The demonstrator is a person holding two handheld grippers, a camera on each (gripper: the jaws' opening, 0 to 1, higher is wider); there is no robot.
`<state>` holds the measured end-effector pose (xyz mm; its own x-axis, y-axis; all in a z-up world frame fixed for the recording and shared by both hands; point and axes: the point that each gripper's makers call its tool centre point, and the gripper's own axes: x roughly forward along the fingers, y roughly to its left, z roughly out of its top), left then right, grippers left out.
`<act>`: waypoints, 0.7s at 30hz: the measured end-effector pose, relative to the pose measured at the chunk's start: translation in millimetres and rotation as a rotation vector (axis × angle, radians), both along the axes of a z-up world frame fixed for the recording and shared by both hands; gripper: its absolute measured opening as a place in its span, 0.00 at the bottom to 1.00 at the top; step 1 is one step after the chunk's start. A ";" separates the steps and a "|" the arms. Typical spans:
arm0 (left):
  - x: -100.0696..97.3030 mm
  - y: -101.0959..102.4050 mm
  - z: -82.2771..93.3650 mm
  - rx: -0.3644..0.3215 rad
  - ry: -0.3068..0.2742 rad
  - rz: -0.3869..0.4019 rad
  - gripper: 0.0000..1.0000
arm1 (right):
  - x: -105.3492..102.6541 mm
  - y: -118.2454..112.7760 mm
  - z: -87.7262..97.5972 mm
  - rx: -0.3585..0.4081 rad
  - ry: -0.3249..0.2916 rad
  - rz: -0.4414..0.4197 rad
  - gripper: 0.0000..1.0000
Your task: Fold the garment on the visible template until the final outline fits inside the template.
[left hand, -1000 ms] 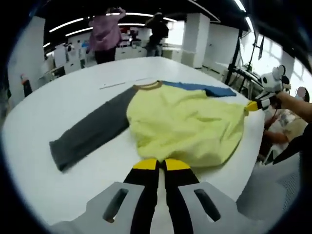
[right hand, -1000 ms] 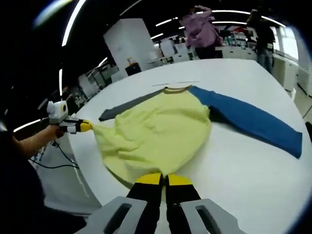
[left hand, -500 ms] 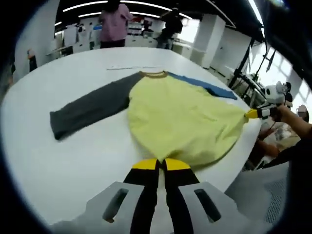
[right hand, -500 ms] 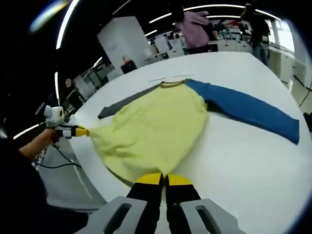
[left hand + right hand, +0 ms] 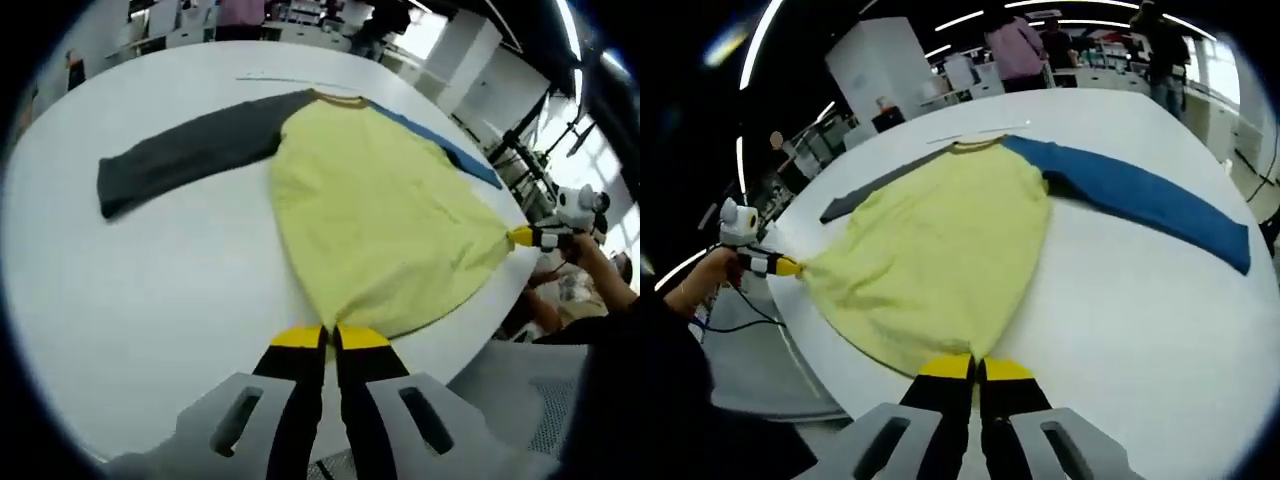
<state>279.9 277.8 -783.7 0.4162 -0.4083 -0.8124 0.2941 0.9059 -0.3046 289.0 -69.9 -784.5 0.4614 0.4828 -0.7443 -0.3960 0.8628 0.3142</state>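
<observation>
A yellow shirt (image 5: 385, 215) (one grey sleeve (image 5: 185, 155), one blue sleeve (image 5: 1140, 195)) lies flat on a white table (image 5: 130, 290). The left gripper (image 5: 330, 337) and right gripper (image 5: 977, 367), jaws closed, each pinch a hem corner.

Open-plan lab: white table (image 5: 150, 290), ceiling strip lights (image 5: 970, 18).

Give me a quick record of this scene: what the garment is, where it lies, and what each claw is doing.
garment: shirt, yellow body, grey sleeve, blue sleeve
surface: white table
state: spread flat, unfolded
left claw: shut on shirt hem
right claw: shut on shirt hem
background: people standing
</observation>
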 end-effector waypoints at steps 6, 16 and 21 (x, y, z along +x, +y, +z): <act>-4.0 -0.9 -11.3 0.003 0.041 0.022 0.01 | -2.5 -3.0 -10.5 -0.031 0.018 0.001 0.00; -13.1 -3.6 -21.7 0.037 0.075 0.006 0.01 | -4.1 -10.0 -19.4 -0.073 0.018 0.001 0.00; -14.7 -4.7 -21.3 0.047 0.068 0.004 0.01 | -3.3 -12.2 -19.2 -0.070 0.015 -0.013 0.00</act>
